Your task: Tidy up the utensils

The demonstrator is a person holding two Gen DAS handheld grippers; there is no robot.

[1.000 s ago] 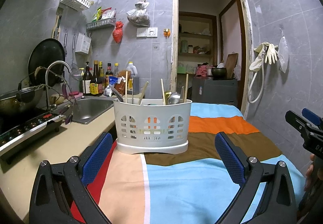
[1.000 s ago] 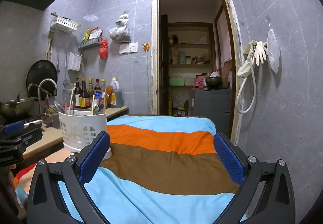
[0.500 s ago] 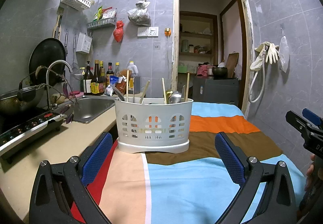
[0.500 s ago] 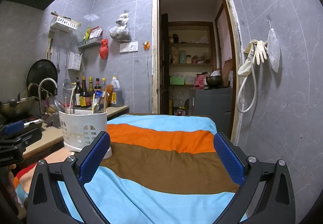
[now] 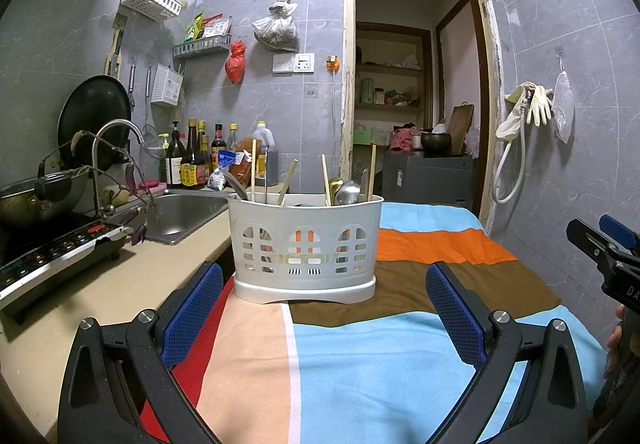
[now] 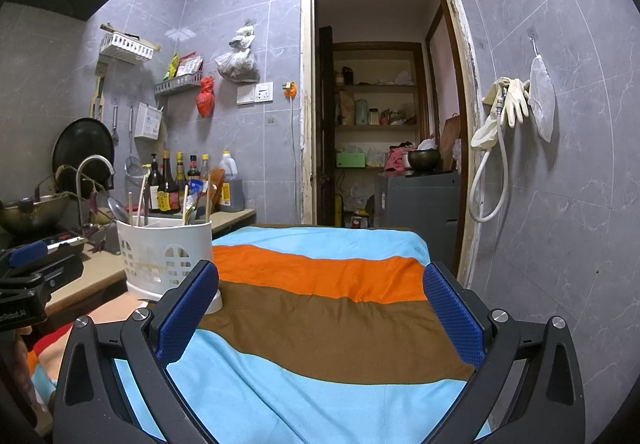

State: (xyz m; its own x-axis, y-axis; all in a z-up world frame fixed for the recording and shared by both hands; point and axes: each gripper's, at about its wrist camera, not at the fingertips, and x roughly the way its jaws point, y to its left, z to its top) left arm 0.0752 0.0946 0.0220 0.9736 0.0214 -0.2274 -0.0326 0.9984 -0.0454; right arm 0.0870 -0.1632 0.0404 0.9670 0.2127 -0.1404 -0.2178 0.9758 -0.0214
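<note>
The white utensil caddy (image 5: 305, 244) stands upright on the striped cloth (image 5: 380, 356), at its far left edge beside the counter (image 5: 100, 284), with chopsticks (image 5: 253, 170) and a metal spoon (image 5: 347, 192) poking up inside. The left gripper (image 5: 322, 308) hangs just near of it, fingers spread wide and empty. The right gripper (image 6: 320, 310) is likewise spread over bare cloth, right of the caddy. No loose utensil shows (so probably a regrouping step). Approach from above, pinching one handle near its top.

White caddy (image 5: 305, 244) upright on cloth; utensils (image 5: 347, 191) inside
</note>
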